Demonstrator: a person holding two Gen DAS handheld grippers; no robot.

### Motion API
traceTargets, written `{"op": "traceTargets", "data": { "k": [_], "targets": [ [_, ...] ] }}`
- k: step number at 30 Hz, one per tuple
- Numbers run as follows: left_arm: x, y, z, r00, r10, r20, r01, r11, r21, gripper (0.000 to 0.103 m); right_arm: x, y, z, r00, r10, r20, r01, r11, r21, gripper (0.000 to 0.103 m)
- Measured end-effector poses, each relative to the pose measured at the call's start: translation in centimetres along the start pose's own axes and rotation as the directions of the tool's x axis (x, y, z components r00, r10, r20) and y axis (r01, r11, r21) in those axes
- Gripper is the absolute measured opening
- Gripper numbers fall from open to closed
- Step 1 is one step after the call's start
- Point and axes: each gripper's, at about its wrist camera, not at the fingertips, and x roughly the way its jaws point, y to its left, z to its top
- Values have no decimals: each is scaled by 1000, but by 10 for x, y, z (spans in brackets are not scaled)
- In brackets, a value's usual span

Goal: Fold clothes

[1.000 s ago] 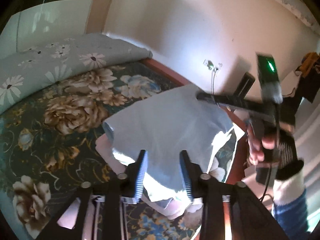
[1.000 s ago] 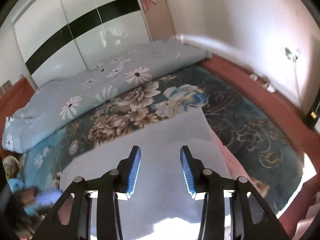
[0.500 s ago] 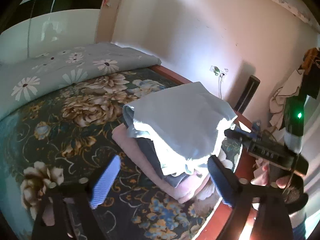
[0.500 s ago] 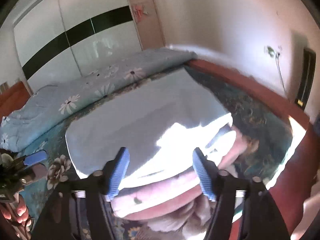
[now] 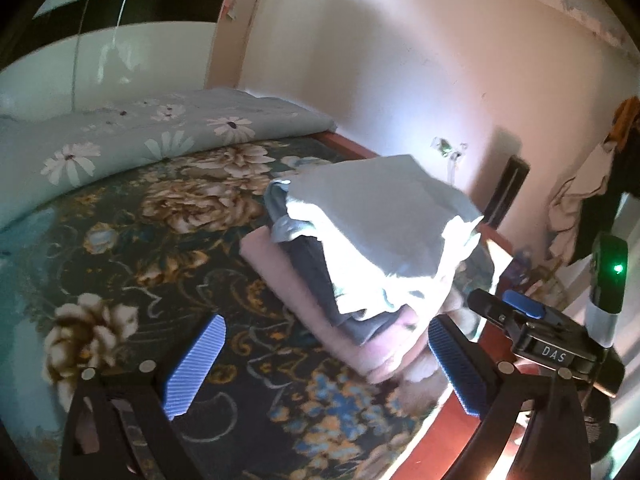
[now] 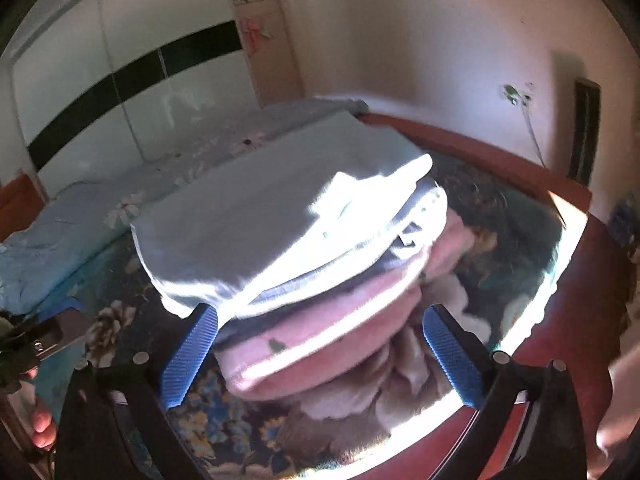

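While both tools hang clear of stack, left gripper (image 5: 324, 364) spread wide, nothing held; right gripper (image 6: 320, 354) opening, pads either side of stack's near edge, not pressing. Pale blue garment (image 5: 380, 216) sits folded atop dark piece and pink garment (image 6: 320, 340) at frame centre on floral bedspread (image 5: 160, 260) — likely just laid down. Left view alone shows right tool at lower right, hanging clothes (image 5: 580, 208) upper right; right view alone shows pink fold's near edge
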Motion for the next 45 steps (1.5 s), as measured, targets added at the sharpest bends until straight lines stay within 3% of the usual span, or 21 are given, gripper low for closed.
{"op": "traceTargets", "data": {
  "k": [4,11,20,30,45],
  "targets": [
    [-2,-3,-7,998,56,-2,-55,998,23,103,3,3,-11,998,-41,-39,41,999,20,103],
    [-7,-7,-22,998,64,-5,-64,997,43,103,-12,16,-25,993,-111,-44,111,994,12,103],
    [-17,-4,-40,994,106,-16,-104,992,76,103,-25,31,-36,990,-131,-59,131,991,-2,103],
    [-30,5,-44,995,103,-17,-101,991,87,103,-29,44,-36,987,-148,-65,148,989,-1,103],
    [-47,10,-51,990,141,-28,-137,984,114,103,-36,68,-41,987,-131,-91,126,990,-60,103]
  ]
}}
